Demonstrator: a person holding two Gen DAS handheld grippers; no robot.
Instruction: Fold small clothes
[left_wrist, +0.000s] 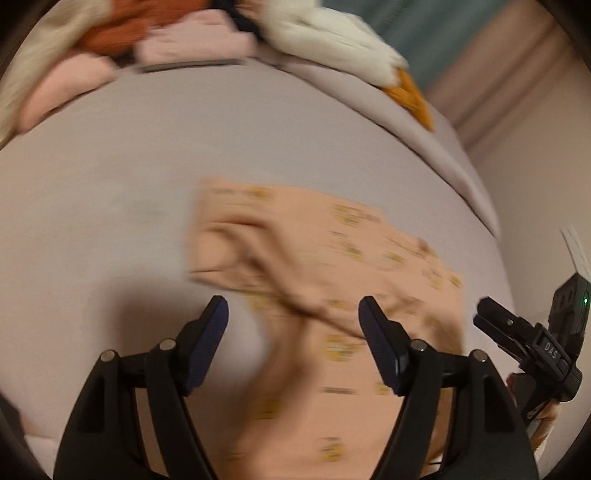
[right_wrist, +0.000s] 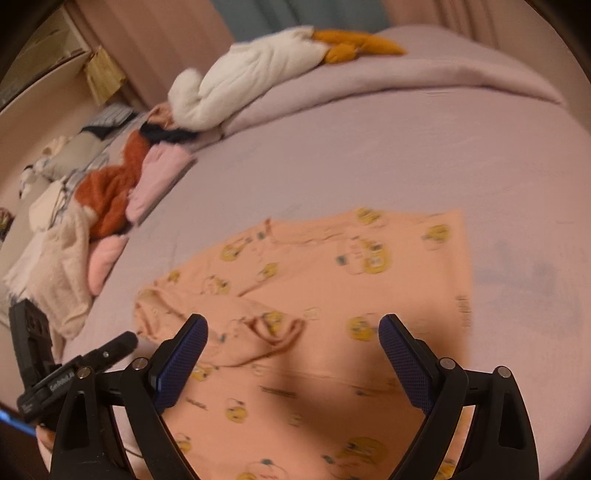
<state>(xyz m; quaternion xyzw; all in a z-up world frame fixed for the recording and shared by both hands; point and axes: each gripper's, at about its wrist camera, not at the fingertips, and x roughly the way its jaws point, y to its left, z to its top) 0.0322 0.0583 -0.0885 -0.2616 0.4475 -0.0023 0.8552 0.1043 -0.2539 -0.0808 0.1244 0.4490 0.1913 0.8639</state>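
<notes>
A small peach garment with yellow cartoon prints lies flat on the lilac bed, a sleeve folded over its body. It also shows in the right wrist view. My left gripper is open and empty, hovering over the garment's near part. My right gripper is open and empty above the garment, near the folded sleeve. The right gripper also shows at the right edge of the left wrist view; the left gripper shows at the lower left of the right wrist view.
A pile of clothes, rust, pink and cream, lies at the bed's far left; it also shows in the left wrist view. A white plush toy with orange parts rests on the folded duvet. The bed edge runs on the right.
</notes>
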